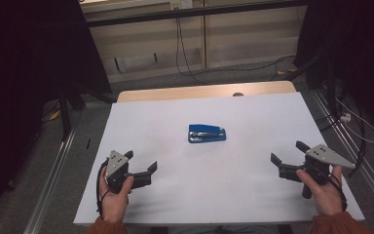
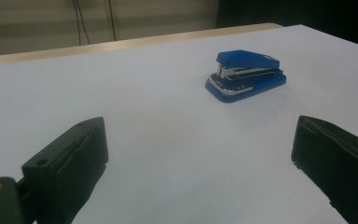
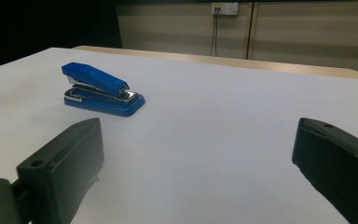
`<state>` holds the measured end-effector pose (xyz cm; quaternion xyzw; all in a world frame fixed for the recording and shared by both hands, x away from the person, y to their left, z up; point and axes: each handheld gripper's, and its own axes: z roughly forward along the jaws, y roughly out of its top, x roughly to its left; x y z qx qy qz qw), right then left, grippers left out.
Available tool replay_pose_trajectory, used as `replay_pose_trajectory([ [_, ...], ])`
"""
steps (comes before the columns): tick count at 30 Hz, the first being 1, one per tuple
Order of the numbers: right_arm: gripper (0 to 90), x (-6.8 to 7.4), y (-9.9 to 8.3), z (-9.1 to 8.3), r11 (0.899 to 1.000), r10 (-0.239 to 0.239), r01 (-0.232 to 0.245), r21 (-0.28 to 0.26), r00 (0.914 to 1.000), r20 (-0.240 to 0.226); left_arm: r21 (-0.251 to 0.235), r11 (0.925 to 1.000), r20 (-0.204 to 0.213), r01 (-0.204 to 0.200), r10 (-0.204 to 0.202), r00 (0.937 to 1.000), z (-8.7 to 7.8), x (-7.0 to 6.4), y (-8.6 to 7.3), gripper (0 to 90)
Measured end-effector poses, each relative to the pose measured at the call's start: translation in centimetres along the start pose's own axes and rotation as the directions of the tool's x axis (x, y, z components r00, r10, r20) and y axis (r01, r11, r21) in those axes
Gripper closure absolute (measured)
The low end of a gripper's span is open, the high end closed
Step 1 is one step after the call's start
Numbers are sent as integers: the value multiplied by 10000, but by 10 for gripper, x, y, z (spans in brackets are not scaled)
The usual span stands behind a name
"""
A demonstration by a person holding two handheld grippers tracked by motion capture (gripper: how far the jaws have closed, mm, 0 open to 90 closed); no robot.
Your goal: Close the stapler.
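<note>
Your left gripper (image 1: 140,163) sits near the worktop's (image 1: 253,195) near left corner, held in your left hand (image 1: 114,195), with its two black jaws spread wide apart and nothing between them. In the left gripper view the left gripper (image 2: 200,154) shows bare white worktop (image 2: 168,116) in the gap, one jaw low at the left of the frame and the other low at the right. Your right gripper (image 1: 288,152) is near the near right corner, gripped by your right hand (image 1: 324,190), and its jaws are likewise wide apart and hold nothing; its grey plate (image 1: 328,156) lies on top, tilted toward the right edge. In the right gripper view the right gripper (image 3: 198,154) frames bare worktop (image 3: 214,116) too. Both grippers point inward and forward, toward the middle of the worktop, and they are well apart from each other. The stapler (image 1: 207,133) lies about midway between the left and right edges, a little nearer the far edge than your grippers, and clear of both. It is blue, rests flat on its base, and is closed. In the left gripper view the stapler (image 2: 246,74) sits beyond the jaws and toward the right one; in the right gripper view the stapler (image 3: 101,89) sits beyond the left jaw. A strip of wooden table (image 1: 199,91) shows past the worktop's far edge.
</note>
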<state>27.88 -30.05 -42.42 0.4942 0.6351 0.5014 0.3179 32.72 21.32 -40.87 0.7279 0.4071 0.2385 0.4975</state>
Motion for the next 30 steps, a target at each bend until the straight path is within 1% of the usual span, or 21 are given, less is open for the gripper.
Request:
replay_pose_trajectory([
  [2, 20, -1, -2, -3, 10000, -14, 14, 13, 10000, 87, -52, 10000, -12, 27, -27, 10000, -2, 1, -1, 38],
  [6, 20, -3, -6, -10, 9999, -104, 103, 20, 9995, 304, -100, 9999, -207, 42, -44, 9998, -8, 2, -4, 39],
  [7, 20, -3, -8, -11, 9999, -119, 119, 17, 9994, 339, -42, 10000, -188, 0, -1, 9998, -10, 2, -5, 38],
  [9, 20, -3, -10, -15, 9999, -136, 136, 6, 9990, 415, -81, 9999, -143, 68, -69, 9999, -13, 2, -7, 37],
  [12, 20, -3, -14, -20, 9999, -139, 141, -38, 9990, 427, -48, 9999, -187, -109, 108, 9998, -16, 1, -9, 37],
  [15, 20, -5, -16, -23, 9999, -117, 119, -45, 9985, 527, -149, 9999, -174, -31, 29, 9998, -19, 1, -9, 37],
  [20, 20, -2, -20, -21, 9991, -414, 412, 45, 9975, 572, -111, 9999, -224, 19, -21, 9997, -18, 2, -11, 37],
  [22, 19, -1, -20, -19, 9993, -379, 375, 79, 9978, 552, -64, 10000, -234, -7, 5, 9997, -18, 3, -12, 37],
  [26, 19, -1, -20, -18, 9995, -307, 308, -15, 9981, 541, -159, 9998, -241, 124, -128, 9996, -17, 4, -11, 37],
  [30, 17, 0, -19, -16, 9996, -291, 292, -3, 9985, 460, -158, 9998, -183, 105, -108, 9998, -17, 4, -11, 37],
])
